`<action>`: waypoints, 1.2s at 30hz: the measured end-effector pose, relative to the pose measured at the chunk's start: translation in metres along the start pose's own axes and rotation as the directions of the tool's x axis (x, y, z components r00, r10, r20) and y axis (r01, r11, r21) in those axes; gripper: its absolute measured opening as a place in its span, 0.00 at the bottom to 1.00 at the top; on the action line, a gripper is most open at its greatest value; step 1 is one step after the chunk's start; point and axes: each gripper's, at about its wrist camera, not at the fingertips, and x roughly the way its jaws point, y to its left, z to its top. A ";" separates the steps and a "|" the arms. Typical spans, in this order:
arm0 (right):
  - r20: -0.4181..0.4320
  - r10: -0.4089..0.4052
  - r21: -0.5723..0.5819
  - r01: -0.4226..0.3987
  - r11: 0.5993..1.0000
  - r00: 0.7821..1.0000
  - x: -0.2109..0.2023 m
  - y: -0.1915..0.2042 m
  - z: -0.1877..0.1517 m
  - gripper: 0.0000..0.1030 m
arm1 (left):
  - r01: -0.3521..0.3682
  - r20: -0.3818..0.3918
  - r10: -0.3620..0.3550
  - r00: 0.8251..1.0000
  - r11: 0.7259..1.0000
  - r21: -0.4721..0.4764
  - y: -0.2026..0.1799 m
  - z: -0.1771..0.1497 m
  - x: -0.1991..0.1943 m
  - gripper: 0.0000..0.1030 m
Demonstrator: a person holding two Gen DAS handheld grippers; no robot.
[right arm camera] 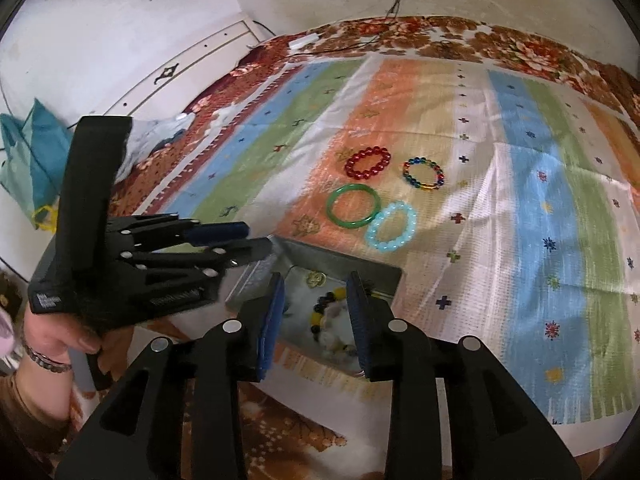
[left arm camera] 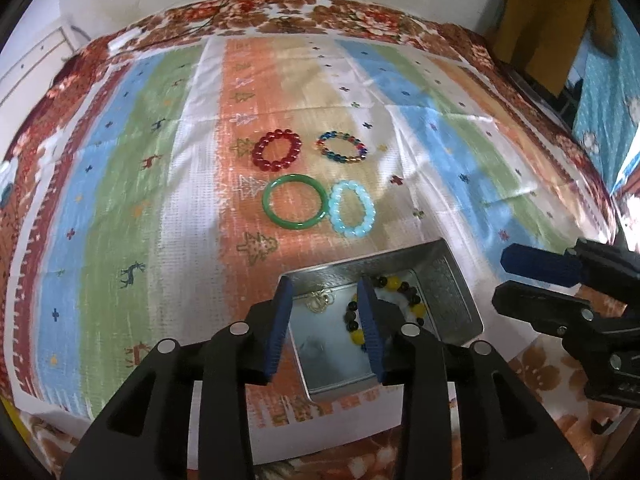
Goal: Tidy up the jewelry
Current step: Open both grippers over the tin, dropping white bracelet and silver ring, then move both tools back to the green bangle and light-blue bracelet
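Both claws, left claw (left arm camera: 326, 320) and right claw (right arm camera: 316, 316), hang spread and empty over the metal tin (left arm camera: 452, 280). Next likely target: the pale blue bracelet (left arm camera: 352, 209), nearest the tin. Straddle one beaded side and pinch gently, clear of the touching green bangle (left arm camera: 294, 202).

Each tool is matte black plastic with round silver screw heads and ribbed blue pads (left arm camera: 370, 320) on its fingers. The person's bare left hand (right arm camera: 56, 336) wears a beaded bracelet (right arm camera: 46, 358) above a brown sleeve (right arm camera: 28, 408).
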 end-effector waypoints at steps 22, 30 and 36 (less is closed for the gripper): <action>-0.029 -0.099 0.053 0.100 0.994 0.995 0.045 -0.037 0.039 0.42 | -0.109 -0.020 0.109 0.994 0.994 -0.011 0.025 0.046 0.035 0.47; -0.047 -0.140 0.061 0.143 0.988 0.989 0.065 -0.049 0.055 0.42 | -0.140 -0.042 0.140 0.989 0.990 -0.017 0.034 0.065 0.054 0.47; -0.062 -0.173 0.048 0.176 0.983 0.983 0.082 -0.057 0.066 0.42 | -0.149 -0.077 0.148 0.986 0.989 -0.018 0.041 0.075 0.072 0.47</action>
